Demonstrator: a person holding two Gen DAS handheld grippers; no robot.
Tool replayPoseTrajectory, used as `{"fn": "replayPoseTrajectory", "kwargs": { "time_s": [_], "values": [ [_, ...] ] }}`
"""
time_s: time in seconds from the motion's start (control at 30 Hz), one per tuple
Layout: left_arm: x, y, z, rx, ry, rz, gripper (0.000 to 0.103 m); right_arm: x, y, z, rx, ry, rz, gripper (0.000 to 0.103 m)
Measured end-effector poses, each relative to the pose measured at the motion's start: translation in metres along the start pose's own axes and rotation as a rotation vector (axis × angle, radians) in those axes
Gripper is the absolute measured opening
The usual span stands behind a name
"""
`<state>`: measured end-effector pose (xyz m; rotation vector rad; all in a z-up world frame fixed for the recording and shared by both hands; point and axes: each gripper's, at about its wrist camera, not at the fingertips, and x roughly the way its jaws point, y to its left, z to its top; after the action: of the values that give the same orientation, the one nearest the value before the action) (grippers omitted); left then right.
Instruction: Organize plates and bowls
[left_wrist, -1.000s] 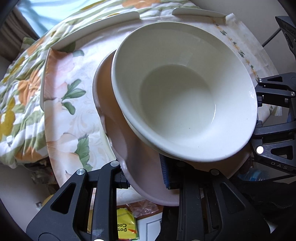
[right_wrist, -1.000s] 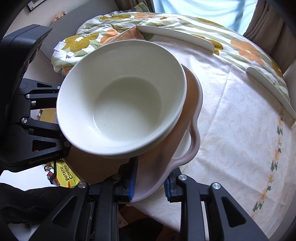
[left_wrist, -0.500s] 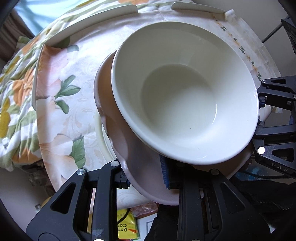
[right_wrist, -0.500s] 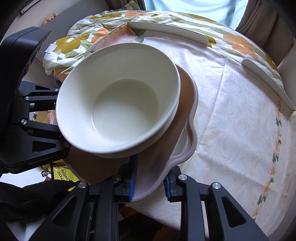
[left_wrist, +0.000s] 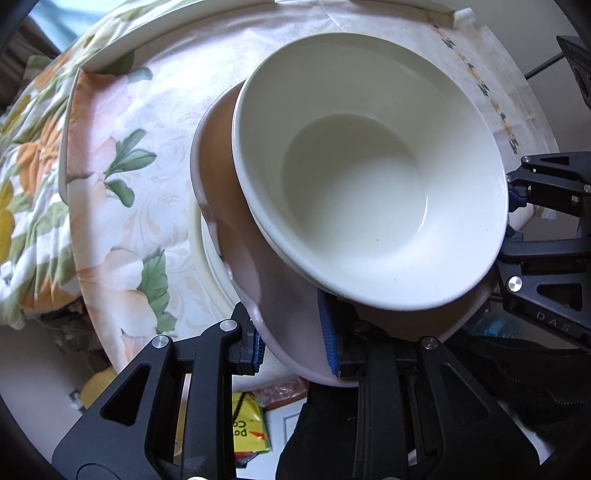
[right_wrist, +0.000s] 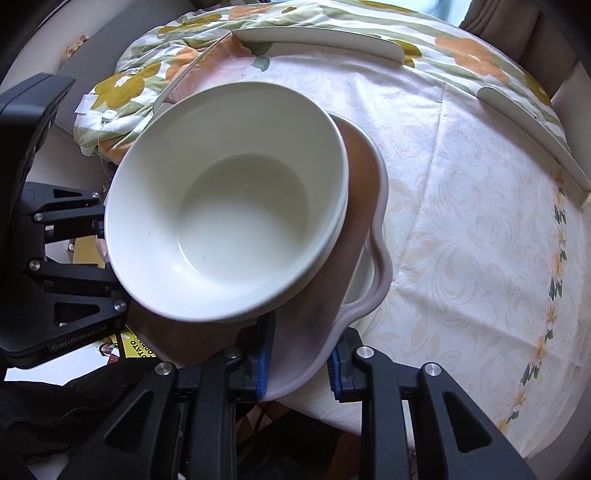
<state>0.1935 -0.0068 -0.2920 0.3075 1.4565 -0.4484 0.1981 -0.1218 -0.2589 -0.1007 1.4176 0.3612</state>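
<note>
A pink wavy-edged plate (left_wrist: 236, 236) (right_wrist: 365, 206) carries stacked white bowls (left_wrist: 369, 173) (right_wrist: 236, 221). My left gripper (left_wrist: 293, 347) is shut on the plate's near rim. My right gripper (right_wrist: 301, 360) is shut on the plate's opposite rim; it also shows at the right of the left wrist view (left_wrist: 546, 229). The plate hangs just above a white plate (left_wrist: 207, 251) (right_wrist: 364, 280) lying on the round table (right_wrist: 480, 229) near its edge. The bowls tilt a little.
White curved guard strips (right_wrist: 317, 37) (right_wrist: 532, 125) line the table's far rim. A flowered cloth (left_wrist: 26, 147) drapes beyond it. A yellow snack packet (left_wrist: 251, 428) lies on the floor below the table edge.
Both grippers have carried the plate and bowls further in over the table and lower. The white plate underneath now shows more.
</note>
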Motion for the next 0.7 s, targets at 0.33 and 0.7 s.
{"fn": "replayPoseTrajectory", "kwargs": {
  "time_s": [0.33,0.7],
  "values": [
    [-0.010,-0.004,-0.001,0.040,0.046,0.031,0.024,-0.018,0.001,-0.004,0.042,0.032,0.003,0.046],
    [-0.030,-0.009,-0.008,0.057,0.000,0.044,0.077,-0.033,0.003,-0.013,0.104,0.006,0.007,0.046]
  ]
}}
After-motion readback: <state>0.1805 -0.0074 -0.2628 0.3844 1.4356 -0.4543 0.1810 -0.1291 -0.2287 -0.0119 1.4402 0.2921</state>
